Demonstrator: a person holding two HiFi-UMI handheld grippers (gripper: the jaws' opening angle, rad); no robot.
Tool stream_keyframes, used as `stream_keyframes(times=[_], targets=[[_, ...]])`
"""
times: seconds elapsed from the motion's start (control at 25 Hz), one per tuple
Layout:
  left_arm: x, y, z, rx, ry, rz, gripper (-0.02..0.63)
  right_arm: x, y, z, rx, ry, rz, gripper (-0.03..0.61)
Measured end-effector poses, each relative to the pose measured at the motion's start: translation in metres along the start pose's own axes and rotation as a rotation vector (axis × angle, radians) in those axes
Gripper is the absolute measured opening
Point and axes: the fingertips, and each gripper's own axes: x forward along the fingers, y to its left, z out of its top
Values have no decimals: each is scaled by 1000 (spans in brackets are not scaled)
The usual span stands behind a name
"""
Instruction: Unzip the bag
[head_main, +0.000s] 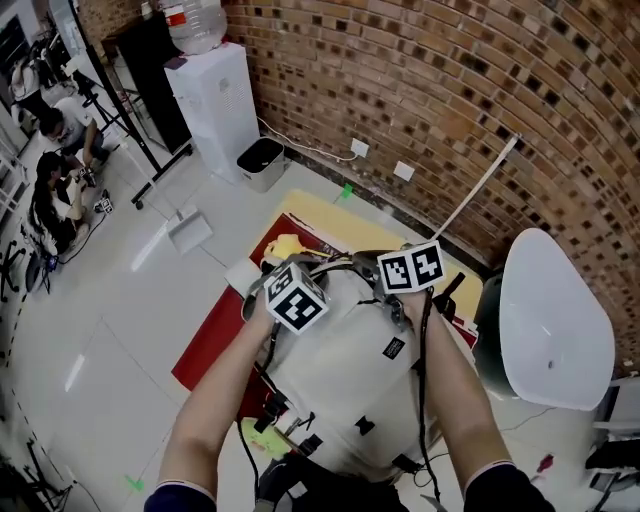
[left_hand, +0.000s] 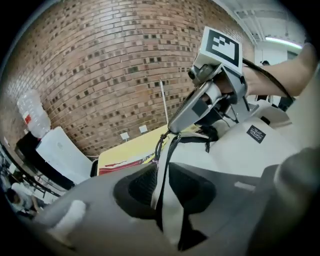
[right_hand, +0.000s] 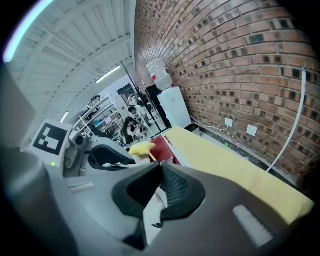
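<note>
**Operator:** State the position of the bag (head_main: 355, 375) and the room around it.

**Technician:** The pale bag sits directly in front of the person, between both forearms; its far end lies over a red and yellow mat (head_main: 215, 340); a white chair (head_main: 555, 320) stands just beside its right edge; bare white floor (head_main: 100, 300) stretches away to the left; the brick wall (head_main: 450, 100) runs beyond the mat; a water dispenser (head_main: 215, 105) stands well apart at the far left.

**Operator:** What is obscured?

**Technician:** The bottom frame edge of the head view cuts off the bag's near end; whatever carries the bag is hidden beneath it; the marker cubes cover both sets of fingertips in that view; the zip cannot be made out.

**Operator:** State of the fingers?

**Technician:** Left gripper (left_hand: 162, 192): fingers (left_hand: 137, 187) narrowly apart, both pads against a pale strap (left_hand: 167, 165) running between them. Right gripper (right_hand: 156, 195): fingers pressed together, pinching a pale strip (right_hand: 150, 215) of the bag; whether it is that same strap cannot be told.
</note>
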Motion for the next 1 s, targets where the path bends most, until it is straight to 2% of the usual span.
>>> stream_keyframes(times=[0.08, 0.44, 0.64, 0.88, 1.0], targets=[[1, 1, -1, -40, -11, -14, 62, 2, -3, 1, -8, 7, -1, 15], [-1, 7, -5, -135, -52, -13, 54, 6, -24, -19, -52, 106, -45, 18], [-3, 10, -10, -156, -56, -6, 54, -6, -42, -47, -68, 213, -75, 18], [-4, 12, -14, -199, -62, 1, 54, -23, -51, -75, -47, 261, -107, 18], [-3, 13, -15, -203, -78, 23, 55, -32, -56, -88, -79, 295, -142, 14]])
